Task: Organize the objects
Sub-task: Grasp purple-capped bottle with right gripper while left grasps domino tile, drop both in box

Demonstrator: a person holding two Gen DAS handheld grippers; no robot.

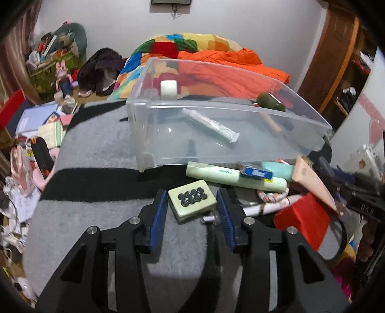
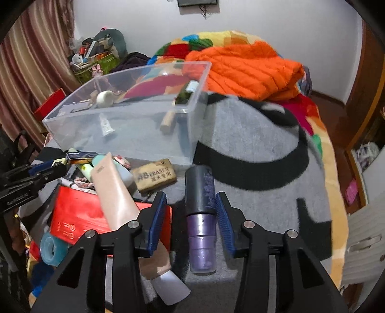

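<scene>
The clear plastic bin (image 1: 216,130) is sitting on a bed, on a grey blanket with black bands (image 1: 101,144), holding a white tube (image 1: 210,125), a tape roll (image 1: 169,88) and a green bottle (image 1: 270,101). Loose items are lying in front of it. The left tongs (image 1: 191,204) are standing open around a mahjong tile (image 1: 191,200). The right tongs (image 2: 191,214) are standing open around a purple bottle (image 2: 201,221). An orange quilt (image 2: 250,69) is lying behind, below a white wall (image 2: 264,21); striped curtains (image 2: 28,62) are hanging at the left.

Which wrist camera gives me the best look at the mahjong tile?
Left wrist: the mahjong tile lies face up between the open left gripper fingers, circles readable. The right wrist view doesn't show it.
</scene>
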